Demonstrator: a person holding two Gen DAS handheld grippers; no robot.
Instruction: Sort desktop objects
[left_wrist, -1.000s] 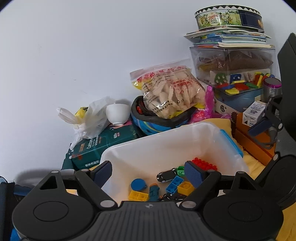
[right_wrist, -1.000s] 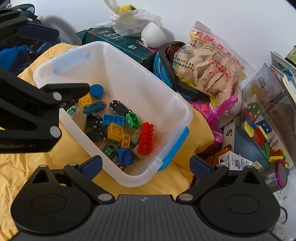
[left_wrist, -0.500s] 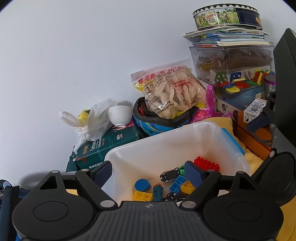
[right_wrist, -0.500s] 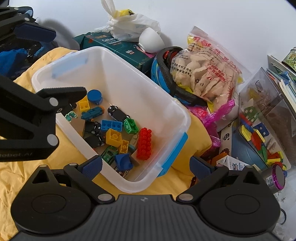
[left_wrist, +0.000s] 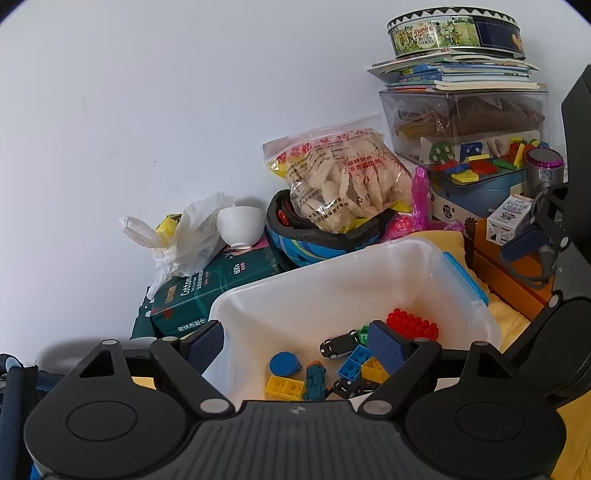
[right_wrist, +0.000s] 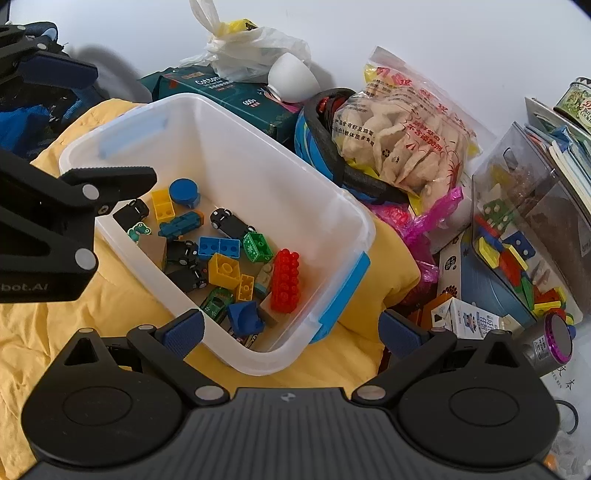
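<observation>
surface: yellow cloth (right_wrist: 110, 317) | on it: white plastic bin (right_wrist: 332, 206)

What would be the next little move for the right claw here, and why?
Probably swing the right claw to its right, toward the small white milk carton beside the white plastic bin. Both claws are open and hold nothing, the left claw hangs over the bin, and the bin already holds the toy bricks and cars, while the carton lies loose outside it, close to the right claw's fingers.
</observation>
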